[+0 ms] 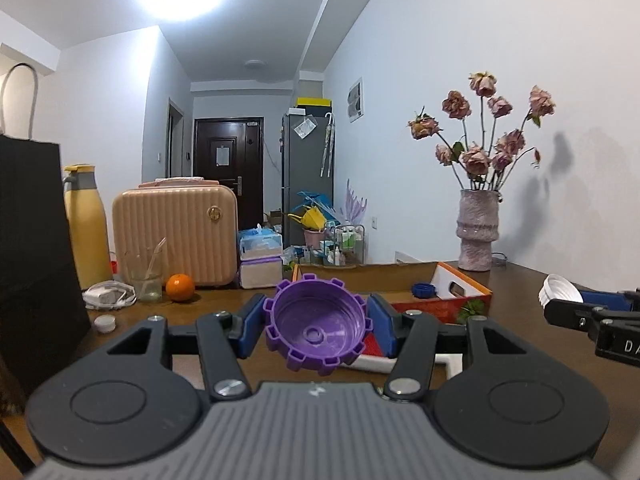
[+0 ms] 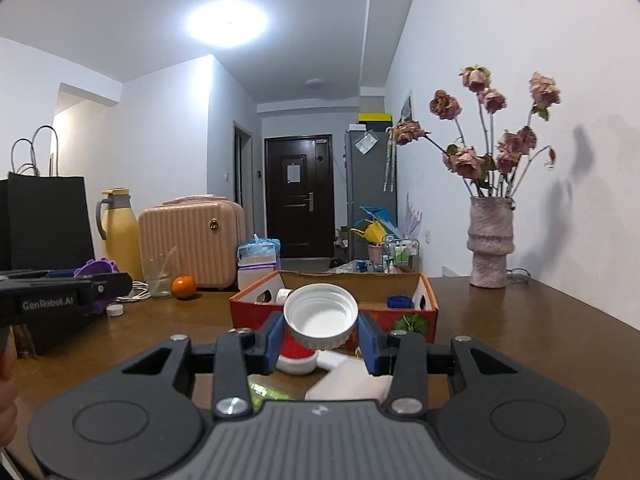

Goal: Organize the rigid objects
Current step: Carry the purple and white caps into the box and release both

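Observation:
My left gripper point(image 1: 316, 326) is shut on a purple notched bottle cap point(image 1: 318, 322), its hollow side facing the camera, held above the brown table. My right gripper point(image 2: 320, 330) is shut on a white ribbed cap point(image 2: 321, 316), hollow side facing the camera, just in front of an open red-orange cardboard box point(image 2: 428, 300). The box point(image 1: 464, 286) holds a blue cap point(image 2: 400, 301) and a white item point(image 2: 285, 294). The right gripper with the white cap point(image 1: 558, 288) shows at the right edge of the left wrist view. The left gripper with the purple cap point(image 2: 96, 272) shows at the left of the right wrist view.
On the table stand a black paper bag point(image 1: 36, 248), a yellow flask point(image 1: 86, 224), a peach case point(image 1: 176, 232), a glass point(image 1: 146, 280), an orange point(image 1: 180, 287), a white charger point(image 1: 108, 295), a small white cap point(image 1: 105, 323) and a vase of dried roses point(image 1: 478, 232). A red-and-white container point(image 2: 296, 354) lies below the right gripper.

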Demonstrator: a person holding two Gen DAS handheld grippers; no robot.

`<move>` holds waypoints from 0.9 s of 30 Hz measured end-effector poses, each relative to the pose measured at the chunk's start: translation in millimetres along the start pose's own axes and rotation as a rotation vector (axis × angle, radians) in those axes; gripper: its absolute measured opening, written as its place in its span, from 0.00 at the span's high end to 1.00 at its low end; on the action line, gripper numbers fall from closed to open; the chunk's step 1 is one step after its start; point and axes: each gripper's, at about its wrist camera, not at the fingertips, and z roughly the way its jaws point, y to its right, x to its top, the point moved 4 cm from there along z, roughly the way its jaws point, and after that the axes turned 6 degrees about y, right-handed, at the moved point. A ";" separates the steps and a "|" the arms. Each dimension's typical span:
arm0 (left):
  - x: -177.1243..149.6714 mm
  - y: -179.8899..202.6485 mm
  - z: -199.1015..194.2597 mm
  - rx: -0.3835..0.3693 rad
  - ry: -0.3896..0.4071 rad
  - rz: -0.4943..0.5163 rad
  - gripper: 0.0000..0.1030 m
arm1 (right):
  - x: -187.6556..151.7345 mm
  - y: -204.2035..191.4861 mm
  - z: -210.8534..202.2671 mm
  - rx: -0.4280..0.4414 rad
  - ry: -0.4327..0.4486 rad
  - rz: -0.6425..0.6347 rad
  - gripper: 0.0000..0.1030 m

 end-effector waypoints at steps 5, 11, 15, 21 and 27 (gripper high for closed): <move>3.9 -0.2 61.6 0.007 -0.013 0.008 0.46 | 12.0 15.7 62.2 -0.001 -0.029 0.004 0.62; 18.6 -6.3 152.4 -0.007 -0.015 0.002 0.46 | 26.8 46.1 155.6 0.071 -0.095 0.076 0.62; 26.4 -6.9 225.4 -0.036 -0.071 -0.045 0.46 | 39.1 59.3 220.9 0.083 -0.146 0.047 0.62; 29.4 0.9 338.4 -0.033 -0.110 0.013 0.46 | 50.9 76.3 325.6 0.125 -0.289 0.075 0.62; 3.9 13.6 437.8 -0.114 -0.426 0.054 0.45 | 35.2 96.7 433.9 0.155 -0.585 0.070 0.62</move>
